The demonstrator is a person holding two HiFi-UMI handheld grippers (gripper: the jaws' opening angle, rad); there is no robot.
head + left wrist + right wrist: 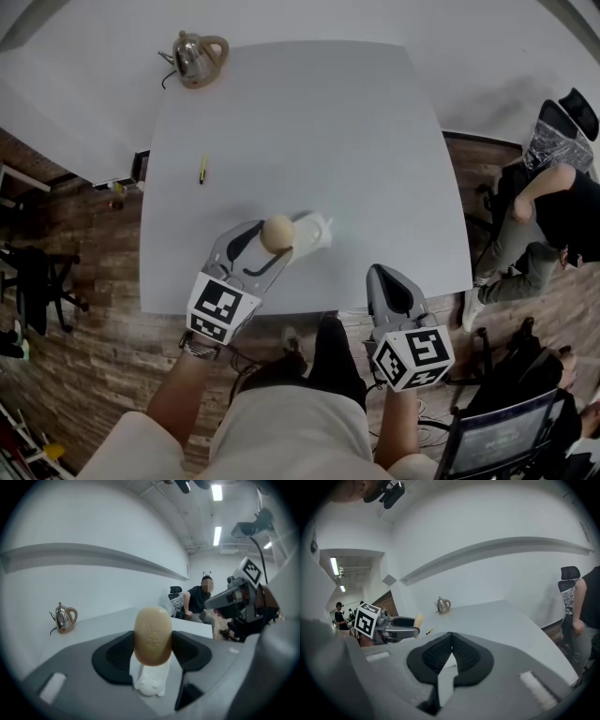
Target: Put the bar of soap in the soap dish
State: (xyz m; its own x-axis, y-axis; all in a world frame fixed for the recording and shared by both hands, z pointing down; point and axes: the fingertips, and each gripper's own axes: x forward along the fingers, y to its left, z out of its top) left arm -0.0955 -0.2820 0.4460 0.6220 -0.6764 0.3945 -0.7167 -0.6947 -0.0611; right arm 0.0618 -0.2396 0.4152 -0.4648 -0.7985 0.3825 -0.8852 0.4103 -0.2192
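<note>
In the head view, a pale grey table point(309, 122) fills the middle of the frame. A metal kettle point(197, 58) stands at its upper left corner, and a yellow pen point(202, 170) lies lower down on the left side. The left gripper point(275, 240) reaches in from the lower left, and its jaws are clamped on the tan bar of soap point(277, 232). The white soap dish point(316, 230) sits on the table just right of the soap, near the front edge. The right gripper point(384, 275) hangs at lower right, just off that edge. A seated person point(553, 206) is at the far right.

In the left gripper view, the soap stands upright at the centre with a dark pad pressed against each side. The soap dish shows directly below it. I cannot tell whether soap and dish touch. The kettle is at middle left and the right gripper at the right edge.

In the right gripper view, the two dark pads meet at their tips, with nothing between them. The left gripper, with the soap in it, shows at middle left.
</note>
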